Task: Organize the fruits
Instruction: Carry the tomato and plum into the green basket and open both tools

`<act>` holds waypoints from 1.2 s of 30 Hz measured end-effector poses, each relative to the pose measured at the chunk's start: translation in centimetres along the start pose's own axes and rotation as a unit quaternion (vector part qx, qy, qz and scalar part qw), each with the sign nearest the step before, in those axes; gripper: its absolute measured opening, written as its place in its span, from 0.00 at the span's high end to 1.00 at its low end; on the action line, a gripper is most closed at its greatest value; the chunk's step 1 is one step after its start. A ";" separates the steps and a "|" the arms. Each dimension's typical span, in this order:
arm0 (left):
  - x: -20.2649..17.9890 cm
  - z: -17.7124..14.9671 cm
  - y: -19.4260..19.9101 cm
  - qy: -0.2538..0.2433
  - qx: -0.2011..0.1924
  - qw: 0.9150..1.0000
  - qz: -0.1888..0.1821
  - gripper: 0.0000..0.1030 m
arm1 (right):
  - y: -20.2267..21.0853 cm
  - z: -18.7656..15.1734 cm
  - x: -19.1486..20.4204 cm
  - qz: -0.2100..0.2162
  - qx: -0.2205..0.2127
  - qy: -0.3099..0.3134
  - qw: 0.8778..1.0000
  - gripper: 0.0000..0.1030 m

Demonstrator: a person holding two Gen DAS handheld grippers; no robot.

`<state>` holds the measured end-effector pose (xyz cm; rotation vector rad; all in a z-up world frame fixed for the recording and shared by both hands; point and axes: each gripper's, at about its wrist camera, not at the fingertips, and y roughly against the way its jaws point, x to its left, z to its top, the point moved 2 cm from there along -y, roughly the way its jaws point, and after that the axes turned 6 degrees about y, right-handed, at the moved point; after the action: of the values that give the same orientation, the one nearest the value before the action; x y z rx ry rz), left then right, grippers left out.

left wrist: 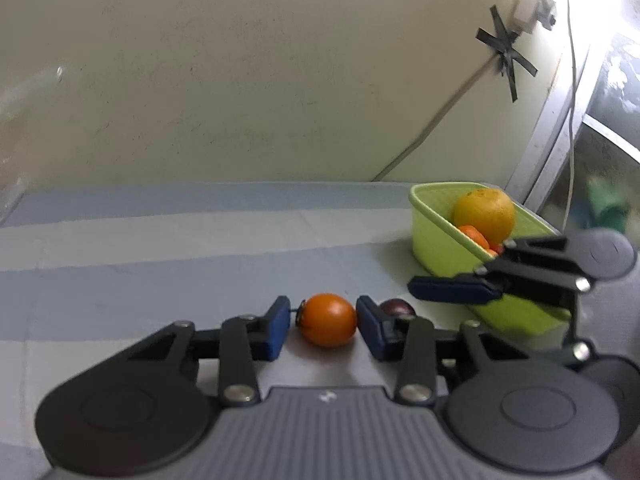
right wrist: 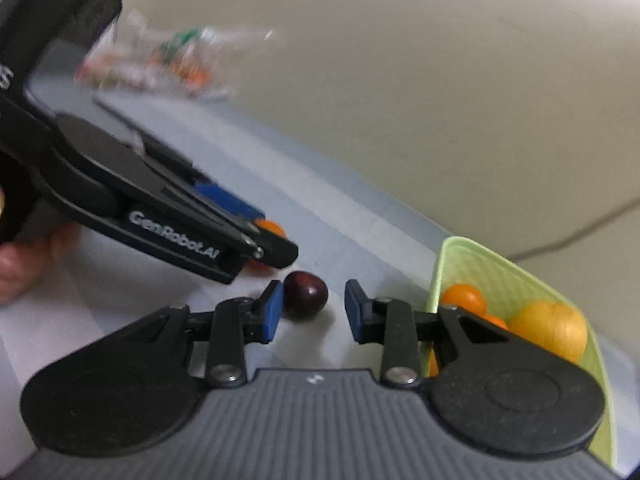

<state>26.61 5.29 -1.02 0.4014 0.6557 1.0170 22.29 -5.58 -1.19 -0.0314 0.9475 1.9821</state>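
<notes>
Over on the right side of the striped blue-grey surface [left wrist: 160,240], a lime-green plastic tub [left wrist: 436,236] is sitting near the wall, holding a big orange [left wrist: 485,211] plus at least a couple of small orange fruits [left wrist: 474,236] tucked beside it, partly hidden.

Out on the surface, the left tool [left wrist: 323,326] is sitting narrowed around a small orange tomato [left wrist: 328,320]. The right pad looks to be touching it, with a sliver of gap on the left, so I can't tell if it's actually gripping.

Just beside it, the right tool [right wrist: 310,312] is straddling a dark purple cherry-like fruit [right wrist: 306,294]. That one's against the left pad with clear space to the right pad, so it isn't clamped.
</notes>
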 end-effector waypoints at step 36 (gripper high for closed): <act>-14.2 0.2 4.3 0.028 -0.059 0.997 0.037 0.41 | 15.0 -14.0 -8.9 -0.071 -0.130 -0.302 0.942 0.51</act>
<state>18.78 -5.12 6.10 0.2968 0.6304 1.1346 11.79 -25.20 1.37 0.3344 0.2754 1.8036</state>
